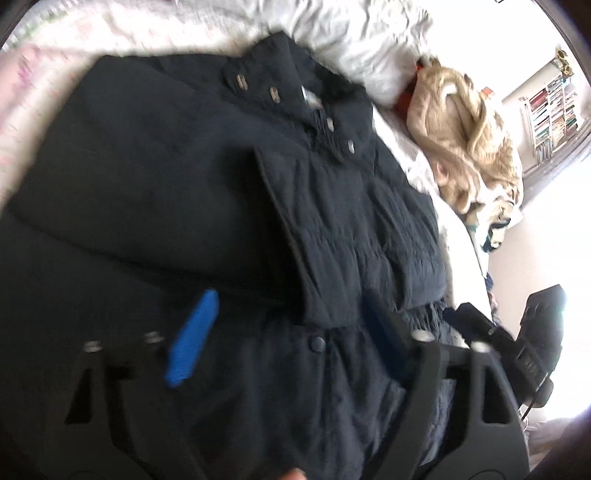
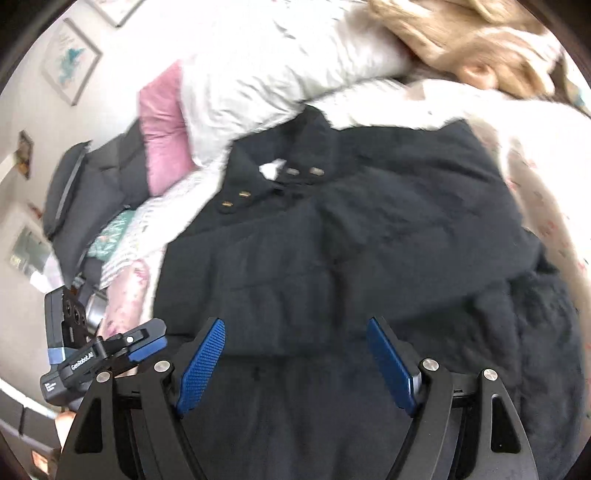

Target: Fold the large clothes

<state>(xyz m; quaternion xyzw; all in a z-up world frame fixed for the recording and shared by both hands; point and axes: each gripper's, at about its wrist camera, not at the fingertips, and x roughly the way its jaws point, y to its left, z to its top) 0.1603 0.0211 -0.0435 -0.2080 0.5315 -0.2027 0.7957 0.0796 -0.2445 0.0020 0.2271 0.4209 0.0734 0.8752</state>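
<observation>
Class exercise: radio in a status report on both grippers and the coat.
Left gripper open, right gripper open, nothing held. Dark coat spread on bed, sleeve folded in. Tan garment alongside, clear.

A bed with pale, faintly patterned bedding [image 1: 44,92] filled most of both views. In the left wrist view a rumpled white duvet [image 1: 354,33] lay at twelve o'clock, and a tall shelf of books [image 1: 554,110] stood against the wall at two o'clock, beside strong daylight that washed out the three o'clock edge. In the right wrist view a pink pillow [image 2: 162,129] sat at ten o'clock beside a dark grey pillow [image 2: 81,199] at nine o'clock. Framed pictures [image 2: 70,61] hung on the pale wall [image 2: 33,122] at ten to eleven o'clock.
</observation>
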